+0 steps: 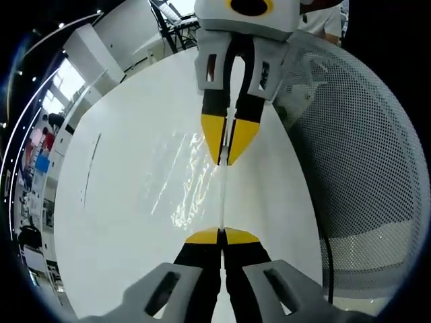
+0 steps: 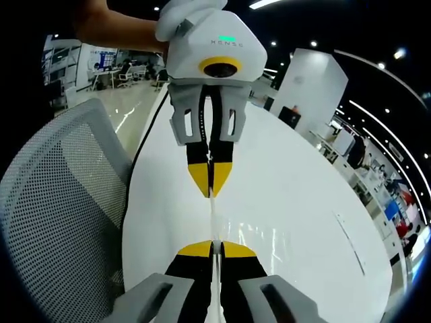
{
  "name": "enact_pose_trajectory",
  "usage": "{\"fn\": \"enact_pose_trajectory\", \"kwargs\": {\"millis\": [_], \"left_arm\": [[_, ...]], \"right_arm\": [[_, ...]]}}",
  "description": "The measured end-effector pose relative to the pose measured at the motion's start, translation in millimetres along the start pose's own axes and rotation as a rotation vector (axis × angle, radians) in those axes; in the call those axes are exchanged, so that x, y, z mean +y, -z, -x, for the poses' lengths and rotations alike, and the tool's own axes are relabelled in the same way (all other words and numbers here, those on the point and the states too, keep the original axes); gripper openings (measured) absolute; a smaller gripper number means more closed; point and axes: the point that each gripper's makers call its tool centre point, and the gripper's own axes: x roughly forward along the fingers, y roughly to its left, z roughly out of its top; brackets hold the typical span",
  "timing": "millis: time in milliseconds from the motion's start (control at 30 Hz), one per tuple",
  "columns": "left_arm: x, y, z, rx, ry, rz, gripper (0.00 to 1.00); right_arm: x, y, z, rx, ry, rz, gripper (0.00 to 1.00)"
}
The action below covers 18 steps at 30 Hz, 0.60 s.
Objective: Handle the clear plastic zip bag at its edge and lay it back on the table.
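Observation:
The clear plastic zip bag (image 1: 176, 180) hangs over the white table (image 1: 101, 222), its zip edge stretched taut as a thin pale line between the two grippers. My left gripper (image 1: 222, 235) rises from the bottom of the left gripper view, its yellow tips shut on one end of that edge. Facing it from above, my right gripper (image 1: 227, 160) is shut on the other end. In the right gripper view, my right gripper (image 2: 212, 247) pinches the bag's edge (image 2: 213, 221), and the left gripper (image 2: 211, 193) clamps it from the far side. Faint glints mark the bag's film (image 2: 269, 239).
A grey mesh office chair (image 1: 367, 155) stands close against the table's edge, also seen as the mesh chair (image 2: 60, 202). A person's white-gloved hand (image 2: 182, 17) holds the left gripper. The white table (image 2: 303, 195) stretches wide beyond the bag. Office furniture lies far behind.

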Motion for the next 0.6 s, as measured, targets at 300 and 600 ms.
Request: {"fn": "enact_pose_trajectory", "kwargs": {"millis": [300,600], "left_arm": [[1.4,2.8,-0.7,0.000,-0.001,0.005,0.00],[1.5,4.6,0.4,0.003,-0.001,0.008,0.00]], "right_arm": [[0.1,0.3,0.0,0.000,0.000,0.000,0.00],[-0.2,0.6,0.4,-0.001,0.003,-0.004,0.00]]}}
